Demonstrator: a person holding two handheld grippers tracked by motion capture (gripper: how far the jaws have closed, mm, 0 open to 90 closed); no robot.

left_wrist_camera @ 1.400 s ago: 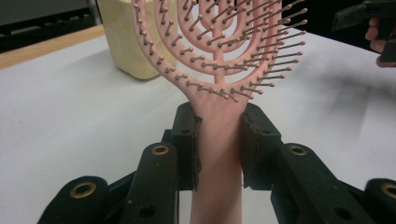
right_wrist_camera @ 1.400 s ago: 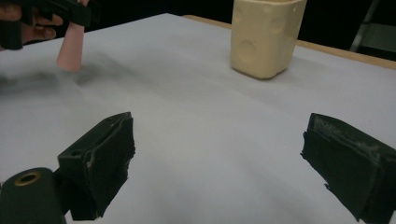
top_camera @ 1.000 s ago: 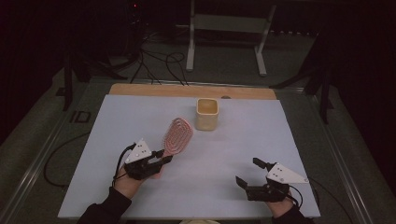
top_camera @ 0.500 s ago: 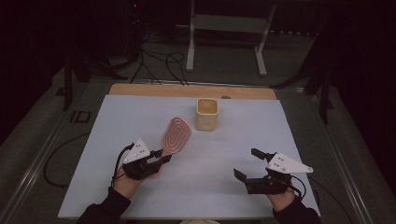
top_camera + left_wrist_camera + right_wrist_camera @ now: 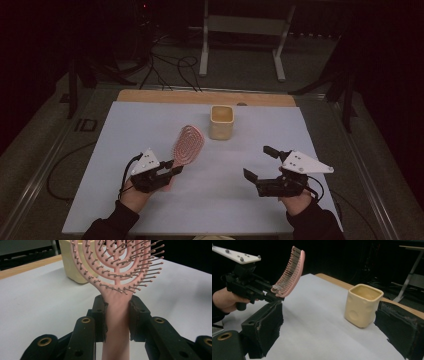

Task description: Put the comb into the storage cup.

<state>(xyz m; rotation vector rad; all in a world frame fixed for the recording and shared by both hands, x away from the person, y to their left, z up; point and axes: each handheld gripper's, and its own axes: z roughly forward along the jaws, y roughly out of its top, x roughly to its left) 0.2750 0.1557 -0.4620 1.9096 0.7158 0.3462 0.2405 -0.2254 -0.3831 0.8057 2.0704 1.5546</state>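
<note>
Dark floor with cables and a metal stand frame (image 5: 245,35) lies beyond a pale surface (image 5: 150,120) with a wooden strip along its far edge. Near the middle of its far half stands a cream square cup (image 5: 221,122), upright and open at the top. Just left of the cup and nearer the person, a pink hairbrush (image 5: 186,145) is held above the surface: its oval head is made of open concentric loops studded with short bristles, and curves slightly along its length. Its long axis runs from the handle up and away toward the cup, head foremost. The left gripper (image 5: 167,172) has its jaws clamped on the brush's handle. The right gripper (image 5: 260,162) hovers at the near right, jaws spread wide with nothing between them.
</note>
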